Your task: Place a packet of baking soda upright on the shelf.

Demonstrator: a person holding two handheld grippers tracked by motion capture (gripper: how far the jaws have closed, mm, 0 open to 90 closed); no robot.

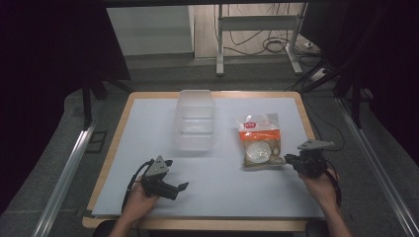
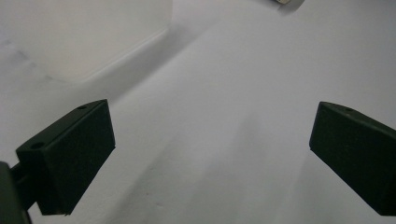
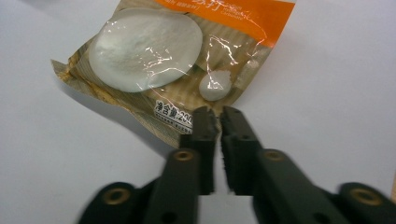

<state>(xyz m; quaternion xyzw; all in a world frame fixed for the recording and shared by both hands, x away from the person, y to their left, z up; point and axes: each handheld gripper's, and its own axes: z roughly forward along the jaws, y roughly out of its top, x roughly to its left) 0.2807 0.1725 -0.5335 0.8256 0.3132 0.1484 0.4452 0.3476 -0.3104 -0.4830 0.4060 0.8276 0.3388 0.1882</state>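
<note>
A clear-fronted food packet [image 1: 259, 140] with an orange band and white round pieces lies flat on the white table, right of centre. My right gripper [image 1: 290, 161] sits at its near right corner. In the right gripper view the jaws stand almost together, a thin slit between them, and the right gripper [image 3: 218, 115] has its tips over the corner of the packet [image 3: 154, 56] without pinching it. My left gripper [image 1: 179, 189] rests low near the table's front left, tilted on its side. The left gripper [image 2: 210, 154] is wide open over bare table.
An empty clear plastic container [image 1: 196, 121] stands at the middle back of the white table top [image 1: 222, 197]; its wall [image 2: 70, 42] shows at the upper left of the left gripper view. A wooden rim edges the table. Metal frame legs and cables lie on the floor beyond.
</note>
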